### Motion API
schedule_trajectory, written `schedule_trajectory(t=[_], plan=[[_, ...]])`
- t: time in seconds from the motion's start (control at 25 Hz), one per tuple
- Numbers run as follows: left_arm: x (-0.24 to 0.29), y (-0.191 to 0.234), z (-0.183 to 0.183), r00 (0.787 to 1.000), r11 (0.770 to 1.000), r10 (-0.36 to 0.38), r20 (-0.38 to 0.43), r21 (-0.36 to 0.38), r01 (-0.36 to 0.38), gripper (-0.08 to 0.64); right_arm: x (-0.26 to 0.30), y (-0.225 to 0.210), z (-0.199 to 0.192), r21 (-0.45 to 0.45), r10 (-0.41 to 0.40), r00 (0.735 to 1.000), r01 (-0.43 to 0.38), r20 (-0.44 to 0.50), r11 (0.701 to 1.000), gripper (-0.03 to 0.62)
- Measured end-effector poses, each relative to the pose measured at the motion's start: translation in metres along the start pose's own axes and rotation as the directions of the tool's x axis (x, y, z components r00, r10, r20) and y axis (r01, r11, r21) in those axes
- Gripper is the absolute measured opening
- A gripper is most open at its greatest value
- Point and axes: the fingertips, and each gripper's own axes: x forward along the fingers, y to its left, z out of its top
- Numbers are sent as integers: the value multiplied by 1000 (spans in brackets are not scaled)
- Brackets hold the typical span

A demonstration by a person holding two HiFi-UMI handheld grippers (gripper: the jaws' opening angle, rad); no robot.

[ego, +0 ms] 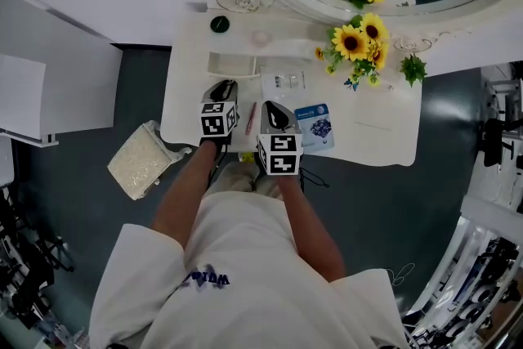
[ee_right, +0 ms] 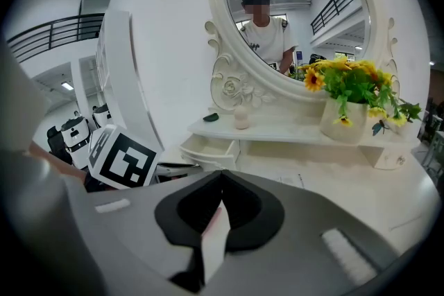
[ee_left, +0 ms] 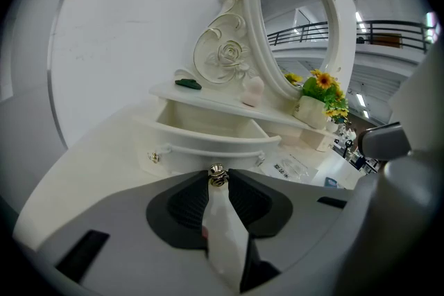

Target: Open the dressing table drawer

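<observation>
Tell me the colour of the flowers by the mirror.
Yellow flowers, clearest in the head view.

bright, even indoor light; sharp centre, fisheye-bent dark corners.

No print here is sharp enough to read.

The blue rectangular card (ego: 315, 127) with a berry picture carries pale lettering too small to make out. The clear flat packet (ego: 284, 82) bears tiny dark print, equally illegible. The blue lettering on the white T-shirt (ego: 245, 257) is skewed and unreadable. The left marker cube (ego: 217, 120) and the right marker cube (ego: 280, 154) show black-and-white square patterns only.
</observation>
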Motion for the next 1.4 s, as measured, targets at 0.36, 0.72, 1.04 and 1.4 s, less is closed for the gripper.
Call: schedule_trajectory(t=[0.36, 0.72, 1.04, 1.4], plan=[[-7, 0, -6, 1000, 1000, 0, 0, -2, 0, 96, 2, 4, -1, -3, 12, 1000, -12, -1, 1000, 11], [-12, -1, -9, 1000, 1000, 13, -1, 22, -13, 97, -2, -1, 2, 0, 7, 1000, -7, 10, 1000, 11], [-10, 0, -6, 999, 999, 35, 3, 30, -35, 100, -2, -2, 5, -4, 9, 1000, -9, 16, 1000, 11], [-33, -4, 2, 999, 993, 21, 45, 113, -26, 285, -20, -18, 31, 2, -5, 997, 5, 71, 1000, 11]])
